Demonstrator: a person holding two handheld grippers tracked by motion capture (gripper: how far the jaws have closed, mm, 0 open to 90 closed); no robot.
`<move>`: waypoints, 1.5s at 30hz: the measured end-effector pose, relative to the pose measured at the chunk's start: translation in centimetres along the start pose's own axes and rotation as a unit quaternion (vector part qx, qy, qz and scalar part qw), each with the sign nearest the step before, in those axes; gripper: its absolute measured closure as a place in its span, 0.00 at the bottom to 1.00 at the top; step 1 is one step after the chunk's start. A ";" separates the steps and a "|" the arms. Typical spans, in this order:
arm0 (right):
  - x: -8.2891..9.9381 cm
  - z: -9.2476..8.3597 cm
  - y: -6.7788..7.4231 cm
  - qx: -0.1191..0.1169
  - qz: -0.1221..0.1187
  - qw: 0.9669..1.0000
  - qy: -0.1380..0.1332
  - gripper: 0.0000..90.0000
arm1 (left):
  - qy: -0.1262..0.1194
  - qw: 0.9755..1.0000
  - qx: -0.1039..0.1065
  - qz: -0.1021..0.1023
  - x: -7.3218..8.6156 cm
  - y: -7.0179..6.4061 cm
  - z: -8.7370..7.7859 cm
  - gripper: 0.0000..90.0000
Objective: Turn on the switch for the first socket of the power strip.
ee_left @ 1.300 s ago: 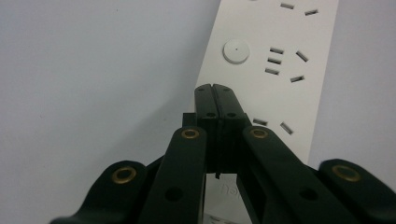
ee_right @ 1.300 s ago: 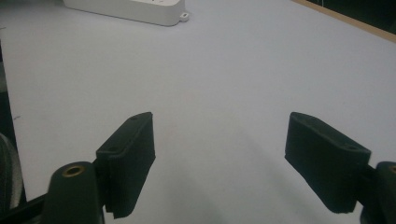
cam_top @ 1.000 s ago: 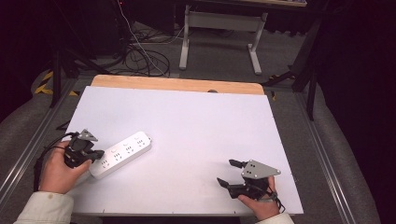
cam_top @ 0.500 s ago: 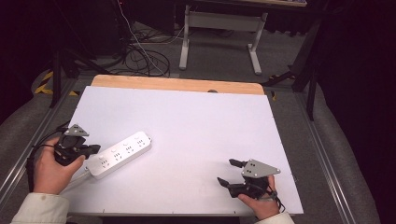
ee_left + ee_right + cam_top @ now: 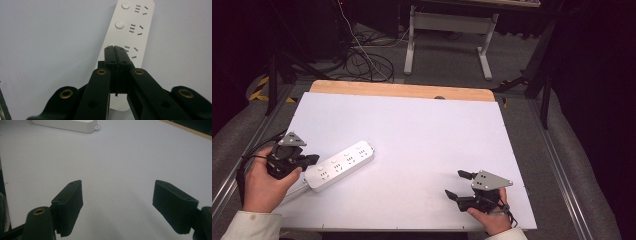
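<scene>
Centrally placed on the left half of the white table (image 5: 422, 130), a white power strip (image 5: 341, 165) lay diagonally, sockets upward, its cord end nearest the left gripper (image 5: 309, 159). That gripper's jaws were pressed together with nothing between them, tips poised over the strip's near end, as the left gripper view (image 5: 115, 53) showed; contact could not be determined. The right gripper (image 5: 457, 184), well apart on the table's right side, had its jaws spread wide over bare surface. The strip appeared rigid, light and smooth-cased, probably prone to sliding; a grasp across its narrow width near mid-length seemed soundest.
</scene>
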State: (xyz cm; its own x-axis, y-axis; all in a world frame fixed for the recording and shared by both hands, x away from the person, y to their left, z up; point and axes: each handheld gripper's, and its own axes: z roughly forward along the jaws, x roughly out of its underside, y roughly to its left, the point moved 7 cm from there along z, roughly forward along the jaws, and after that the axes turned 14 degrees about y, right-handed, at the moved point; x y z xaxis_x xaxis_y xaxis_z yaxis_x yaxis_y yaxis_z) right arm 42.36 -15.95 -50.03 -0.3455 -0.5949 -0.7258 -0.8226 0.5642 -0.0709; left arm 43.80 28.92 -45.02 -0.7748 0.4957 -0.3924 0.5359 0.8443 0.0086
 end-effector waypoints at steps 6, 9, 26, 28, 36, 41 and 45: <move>0.0 0.0 0.0 0.000 0.000 1.000 -0.002 0.27 | -0.012 1.000 -0.003 0.016 -0.2 -0.5 -0.8 0.88; 0.0 0.0 0.1 0.000 0.000 1.000 -0.002 0.27 | -0.051 0.998 -0.003 0.021 -0.4 -0.9 -1.2 0.81; 0.0 -0.2 0.1 0.002 -0.002 1.000 -0.005 0.27 | -0.205 0.974 0.067 0.074 -1.8 -5.1 -3.5 0.30; -0.1 -0.3 0.1 -0.001 -0.001 1.000 -0.008 0.27 | -0.222 0.968 0.084 0.081 -2.0 -5.7 -3.6 0.26; -0.3 -0.8 0.0 -0.001 0.001 1.000 -0.026 0.28 | -0.247 0.956 0.118 0.105 -1.8 -7.8 -1.8 0.18; -0.3 -1.2 0.0 -0.005 0.003 0.999 -0.033 0.28 | -0.266 0.949 0.118 0.118 -1.5 -8.9 -0.4 0.17; -0.3 -1.3 0.1 -0.007 0.000 0.999 -0.036 0.28 | -0.274 0.946 0.123 0.120 -1.1 -9.3 0.5 0.17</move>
State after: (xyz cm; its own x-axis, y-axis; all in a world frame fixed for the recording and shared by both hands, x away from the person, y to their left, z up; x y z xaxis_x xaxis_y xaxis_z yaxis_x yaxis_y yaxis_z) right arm 41.83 -16.44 -48.94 -0.3127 -0.5512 -0.7736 -0.8290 0.5559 -0.0610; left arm 39.83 20.38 -45.06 -0.3670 0.4294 -0.8252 0.7878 0.6152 -0.0303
